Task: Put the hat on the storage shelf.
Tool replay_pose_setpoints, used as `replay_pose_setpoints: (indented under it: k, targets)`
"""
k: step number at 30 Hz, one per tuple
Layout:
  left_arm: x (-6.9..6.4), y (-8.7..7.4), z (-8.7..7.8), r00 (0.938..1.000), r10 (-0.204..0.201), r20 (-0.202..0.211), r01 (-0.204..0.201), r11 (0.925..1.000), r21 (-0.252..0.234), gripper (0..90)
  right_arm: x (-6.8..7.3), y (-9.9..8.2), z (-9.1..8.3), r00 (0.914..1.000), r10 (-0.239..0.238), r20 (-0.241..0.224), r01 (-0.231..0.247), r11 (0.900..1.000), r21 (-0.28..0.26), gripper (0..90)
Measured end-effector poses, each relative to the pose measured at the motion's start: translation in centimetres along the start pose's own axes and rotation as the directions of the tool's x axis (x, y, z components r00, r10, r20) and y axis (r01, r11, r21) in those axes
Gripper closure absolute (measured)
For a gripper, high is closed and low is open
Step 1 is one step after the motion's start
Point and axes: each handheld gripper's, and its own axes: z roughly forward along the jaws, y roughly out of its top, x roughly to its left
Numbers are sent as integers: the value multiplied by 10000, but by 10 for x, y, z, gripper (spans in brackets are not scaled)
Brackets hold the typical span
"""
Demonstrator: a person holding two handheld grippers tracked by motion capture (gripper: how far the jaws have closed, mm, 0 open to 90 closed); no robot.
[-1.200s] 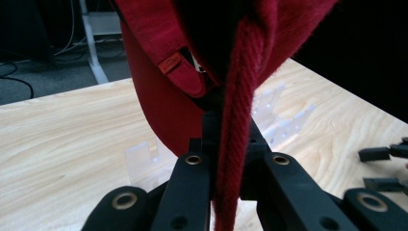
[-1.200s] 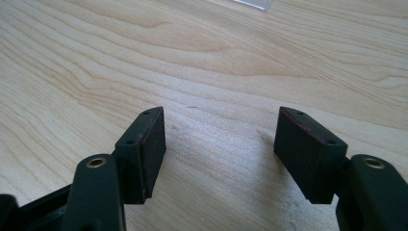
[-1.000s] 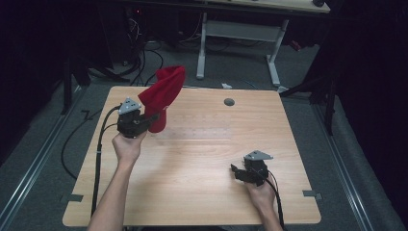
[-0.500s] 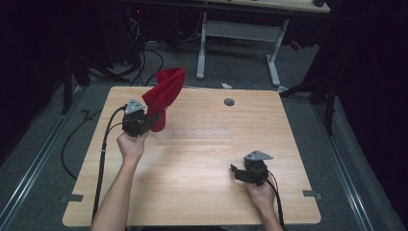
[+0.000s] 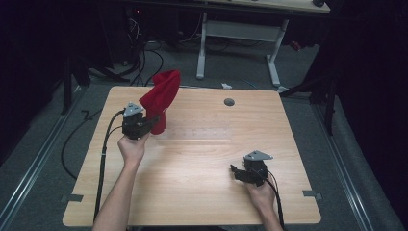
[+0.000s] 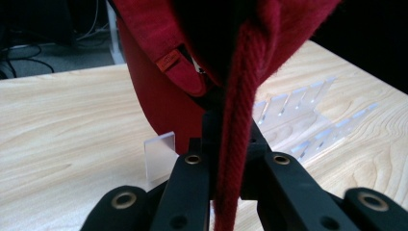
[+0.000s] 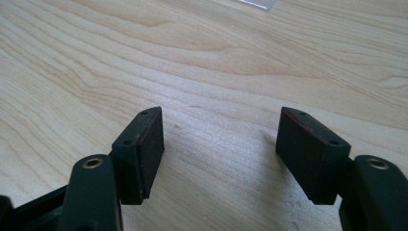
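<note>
While the left gripper (image 5: 153, 126) has its jaws clamped on the red cloth (image 5: 160, 96), lifted above them, the right gripper (image 5: 235, 171) rests with jaws apart; placement seems left.

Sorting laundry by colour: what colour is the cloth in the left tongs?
Red; the cloth shows best in the left gripper view.
</note>
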Motion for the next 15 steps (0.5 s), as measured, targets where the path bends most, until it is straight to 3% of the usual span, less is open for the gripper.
replay_pose_setpoints:
  k: [7,15]
  targets:
    - [8,-6,-1,9992,-344,-211,346,9993,111,849,0,0,0,10000,35,-17,-35,10000,20,340]
    - [8,-9,-3,9995,-216,-222,223,9993,311,846,0,0,0,10000,16,-16,-16,10000,16,340]
